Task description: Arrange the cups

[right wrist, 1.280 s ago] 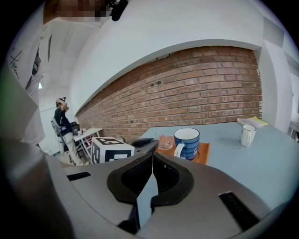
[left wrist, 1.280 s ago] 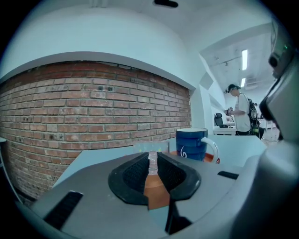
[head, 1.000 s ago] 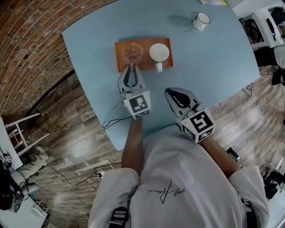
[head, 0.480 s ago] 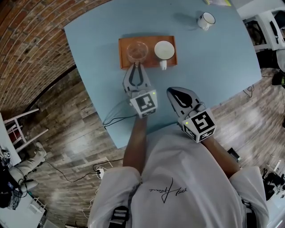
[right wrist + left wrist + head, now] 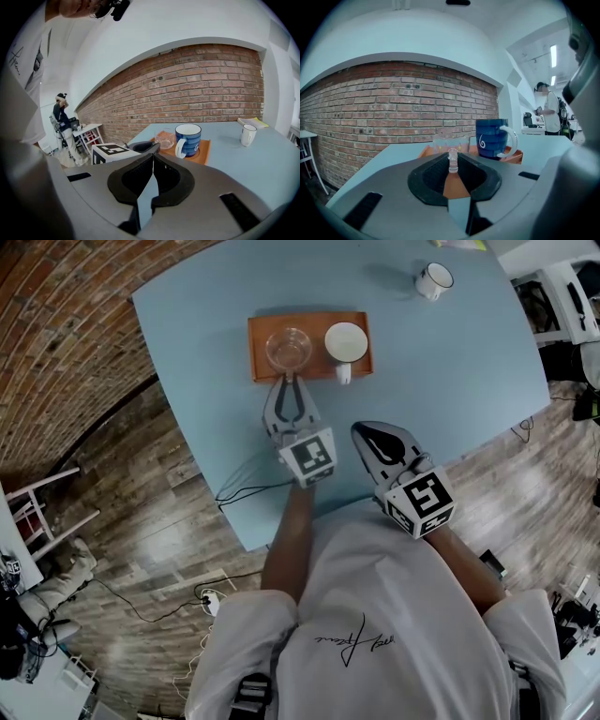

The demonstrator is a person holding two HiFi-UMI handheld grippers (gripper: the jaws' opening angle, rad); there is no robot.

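Grey left claw (image 5: pixel 289 382): jaws part-way closed and clamped on the clear handle of the glass cup (image 5: pixel 288 348). The left gripper view shows that handle pinched right at the jaw tips. Glass cup stands upright, mouth up, long axis vertical, with its handle pointing at the near edge of the tray and the person. It sits on the left end of the orange tray (image 5: pixel 263 326). Right claw (image 5: pixel 360 432): jaws fully together, nothing between them. It is over the near part of the pale blue bench (image 5: pixel 459 381), to the right of the left claw and apart from the tray. Count: cups 3, tray 1, claws 2. Cup two is the blue mug (image 5: pixel 345 341), white inside, with a white swirl on its side. It stands upright on the right end of the same tray, just beside the glass cup, and contact between them cannot be told. Its white handle also points to the near edge. Cup three is the white mug (image 5: pixel 433 281) with a dark rim, off the tray and well apart, near the far right corner of the bench. Its handle direction is not readable. Tray long axis runs left to right across the head view. Yellowish paper (image 5: pixel 253 123) lies at the corner beyond the white mug.
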